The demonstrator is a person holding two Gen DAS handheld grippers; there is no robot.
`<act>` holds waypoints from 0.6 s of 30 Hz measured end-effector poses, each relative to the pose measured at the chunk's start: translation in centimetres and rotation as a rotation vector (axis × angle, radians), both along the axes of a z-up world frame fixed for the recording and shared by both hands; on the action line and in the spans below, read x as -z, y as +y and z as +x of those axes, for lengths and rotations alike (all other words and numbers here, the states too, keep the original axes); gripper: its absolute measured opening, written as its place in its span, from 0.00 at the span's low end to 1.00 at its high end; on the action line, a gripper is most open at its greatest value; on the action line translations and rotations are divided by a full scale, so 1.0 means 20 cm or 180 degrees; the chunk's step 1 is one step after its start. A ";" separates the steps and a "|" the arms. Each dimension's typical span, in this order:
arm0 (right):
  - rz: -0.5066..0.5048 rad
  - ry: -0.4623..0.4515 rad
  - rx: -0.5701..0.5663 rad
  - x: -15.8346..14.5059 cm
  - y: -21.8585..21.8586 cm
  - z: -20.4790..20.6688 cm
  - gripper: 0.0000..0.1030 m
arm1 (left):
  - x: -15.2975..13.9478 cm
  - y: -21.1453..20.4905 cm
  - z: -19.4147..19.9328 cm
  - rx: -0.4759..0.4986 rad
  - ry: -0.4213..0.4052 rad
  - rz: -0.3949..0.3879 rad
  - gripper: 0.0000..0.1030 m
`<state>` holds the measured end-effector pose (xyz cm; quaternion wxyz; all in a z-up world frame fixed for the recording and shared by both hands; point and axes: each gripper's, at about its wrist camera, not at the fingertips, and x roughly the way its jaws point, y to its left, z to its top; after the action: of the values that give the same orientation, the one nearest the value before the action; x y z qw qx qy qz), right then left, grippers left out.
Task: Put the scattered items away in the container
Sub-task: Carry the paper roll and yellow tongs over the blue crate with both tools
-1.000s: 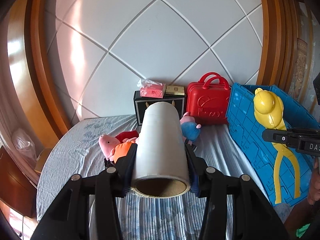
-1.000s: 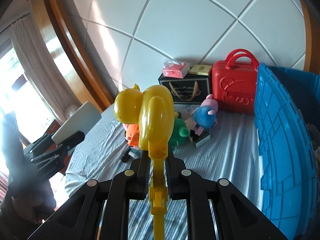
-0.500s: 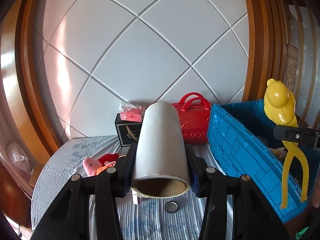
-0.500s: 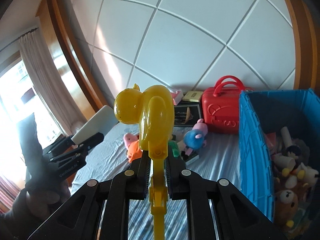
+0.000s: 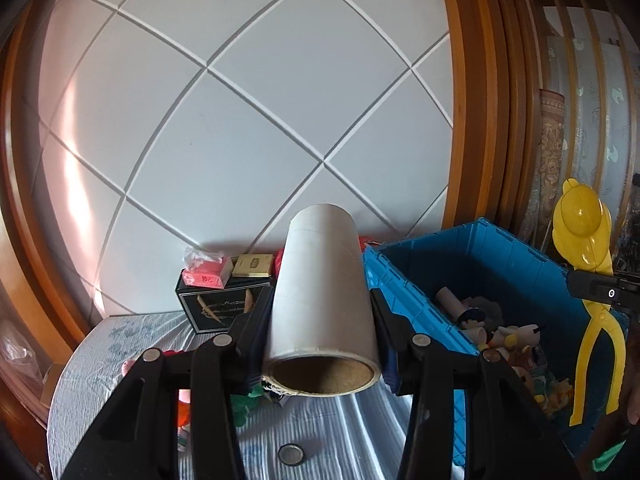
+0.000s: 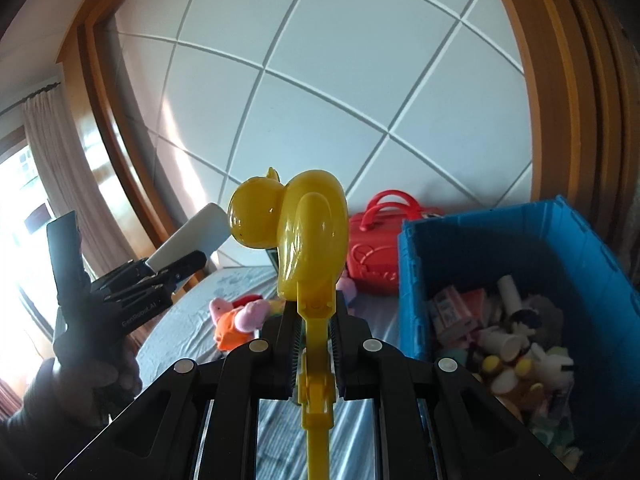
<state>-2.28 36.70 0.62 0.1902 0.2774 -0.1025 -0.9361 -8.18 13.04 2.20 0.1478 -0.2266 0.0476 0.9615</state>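
My left gripper (image 5: 322, 344) is shut on a white cardboard roll (image 5: 322, 292) and holds it in the air left of the blue crate (image 5: 516, 264). My right gripper (image 6: 314, 332) is shut on a yellow duck-shaped tong toy (image 6: 308, 236) and holds it high, left of the crate (image 6: 408, 280). That toy also shows in the left wrist view (image 5: 584, 232), above the crate's right side. The crate holds several plush toys and tubes (image 6: 508, 344). The roll and left gripper show in the right wrist view (image 6: 188, 244).
Plush pig toys (image 6: 236, 316) lie on the striped bed sheet (image 5: 100, 360). A red toy suitcase (image 6: 376, 248) and a black box (image 5: 220, 304) topped with a pink tissue pack (image 5: 204, 276) stand against the white padded headboard. A small round disc (image 5: 291, 453) lies on the sheet.
Both grippers have risen and swung right toward the crate with their loads. The crate's inside now shows in both views; the plush toys sink low in the views.
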 end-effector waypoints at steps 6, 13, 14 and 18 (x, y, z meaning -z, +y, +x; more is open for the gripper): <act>-0.0053 0.0040 0.0302 -0.03 0.29 0.02 0.13 | -0.02 0.28 -0.05 0.0302 0.0021 -0.0028 0.44; -0.0090 0.0049 0.0629 -0.03 0.58 0.04 0.13 | -0.05 0.59 -0.09 0.0638 0.0028 -0.0105 0.44; -0.0090 0.0043 0.0665 -0.02 0.61 0.04 0.13 | -0.05 0.62 -0.09 0.0676 0.0034 -0.0112 0.44; -0.0099 0.0010 0.0813 0.01 0.74 0.05 0.13 | -0.08 0.75 -0.12 0.0818 0.0049 -0.0112 0.44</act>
<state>-1.35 51.55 0.41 0.0739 0.2576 -0.1513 -0.9515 -10.49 28.05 3.89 0.2654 -0.2137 0.0943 0.9354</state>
